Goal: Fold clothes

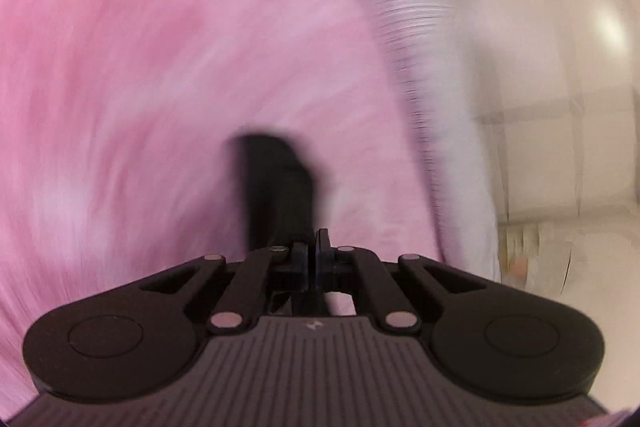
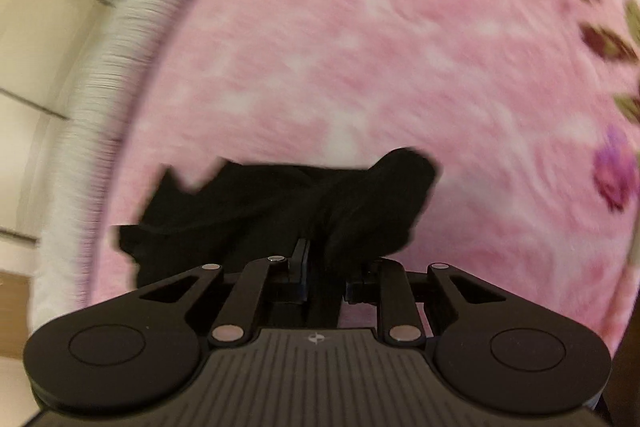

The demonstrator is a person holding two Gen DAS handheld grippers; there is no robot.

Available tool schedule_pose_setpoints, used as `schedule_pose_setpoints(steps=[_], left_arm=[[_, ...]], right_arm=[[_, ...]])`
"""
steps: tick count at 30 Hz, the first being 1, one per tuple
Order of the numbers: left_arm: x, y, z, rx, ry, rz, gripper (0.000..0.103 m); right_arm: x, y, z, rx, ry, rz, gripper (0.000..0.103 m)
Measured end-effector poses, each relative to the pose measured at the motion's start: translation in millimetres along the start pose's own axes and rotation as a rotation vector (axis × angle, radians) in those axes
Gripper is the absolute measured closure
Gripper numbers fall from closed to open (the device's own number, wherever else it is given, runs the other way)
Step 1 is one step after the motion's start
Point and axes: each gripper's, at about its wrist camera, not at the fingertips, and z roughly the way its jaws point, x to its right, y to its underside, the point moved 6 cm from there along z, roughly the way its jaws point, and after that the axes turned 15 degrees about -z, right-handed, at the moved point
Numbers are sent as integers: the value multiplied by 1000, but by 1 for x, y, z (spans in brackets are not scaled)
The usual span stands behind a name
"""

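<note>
Both views are motion-blurred. In the left wrist view my left gripper [image 1: 311, 247] is shut, and a narrow strip of black cloth [image 1: 276, 183] rises from between its tips over the pink fuzzy blanket [image 1: 160, 67]. In the right wrist view my right gripper [image 2: 324, 255] is shut on a bunched black garment [image 2: 280, 203], which spreads left and right of the fingers above the pink blanket [image 2: 360, 47]. The fingertips are hidden by the cloth.
A white ribbed edge runs along the blanket in the left wrist view [image 1: 416, 47] and in the right wrist view [image 2: 100, 75]. Beyond it is pale tiled floor [image 1: 560, 87]. The blanket has a flower pattern [image 2: 612, 171] at the right.
</note>
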Motion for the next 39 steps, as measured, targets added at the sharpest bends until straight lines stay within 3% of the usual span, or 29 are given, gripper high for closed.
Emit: schedule_pose_setpoints(steps=[2, 3, 6, 7, 9, 13, 15, 17, 19, 24, 28, 32, 35, 36, 37, 38, 39], left_arm=[[44, -13, -53, 58, 64, 173, 103], [56, -11, -73, 59, 49, 280, 103], [69, 15, -113, -3, -90, 650, 94], [62, 21, -118, -41, -152, 704, 89], [12, 27, -108, -139, -309, 620, 72], [-99, 34, -116, -149, -450, 199, 75], [-132, 38, -131, -102, -412, -4, 72], [-148, 35, -145, -17, -352, -142, 65], [-154, 20, -151, 74, -304, -219, 58], [-167, -28, -148, 257, -215, -381, 54], [-174, -63, -131, 319, -140, -458, 52], [-187, -83, -91, 286, -123, -511, 51], [-186, -94, -71, 250, -127, -484, 71], [-182, -97, -66, 234, -130, -451, 91], [-174, -100, -63, 216, -138, -395, 101], [-162, -104, -63, 210, -145, -318, 101], [-148, -109, -66, 215, -153, -228, 101]], right_arm=[[-8, -4, -17, 16, -34, -31, 82], [-9, -4, -23, 12, -47, -37, 82], [-5, 6, -33, -10, -22, -66, 82], [0, 11, -33, -24, 7, -70, 82], [19, 21, -27, -83, 89, -49, 82], [48, 35, -17, -165, 192, -40, 81], [58, 40, -11, -206, 207, -50, 78], [65, 45, -8, -229, 166, -22, 71], [68, 52, -3, -239, 126, 2, 54], [73, 75, 14, -281, 42, 83, 51], [74, 93, 22, -252, 17, 168, 46], [74, 101, 31, -135, 7, 204, 36], [70, 99, 37, -63, 16, 198, 36], [66, 96, 38, -53, 22, 178, 38], [63, 93, 40, -50, 29, 150, 59], [58, 90, 42, -53, 36, 116, 96], [54, 86, 43, -53, 41, 92, 97]])
